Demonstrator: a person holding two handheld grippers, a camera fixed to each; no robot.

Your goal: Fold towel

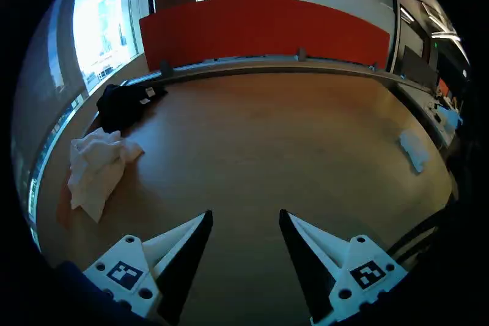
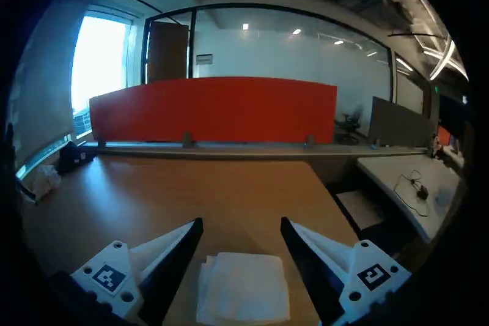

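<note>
Lying near the left edge of the smooth wooden table [image 1: 263,142] in the left gripper view, a crumpled white towel [image 1: 98,170] sagged in soft, lumpy folds, with a limp dark bundle [image 1: 125,104] just behind it. Further right, the left gripper [image 1: 244,219] hovered over bare wood, its wedge-shaped white fingers spread wide and holding nothing. A long, flat red partition [image 1: 263,32] ran along the table's far side. Near the table's right edge lay a folded white towel [image 1: 414,150], a neat flat oblong.

In the right gripper view, the right gripper [image 2: 241,225] was likewise wide open and empty. The folded white towel [image 2: 244,295] lay squared and layered on the wood between its fingers, touching neither. A pale white desk [image 2: 415,191] stood off to the right.
</note>
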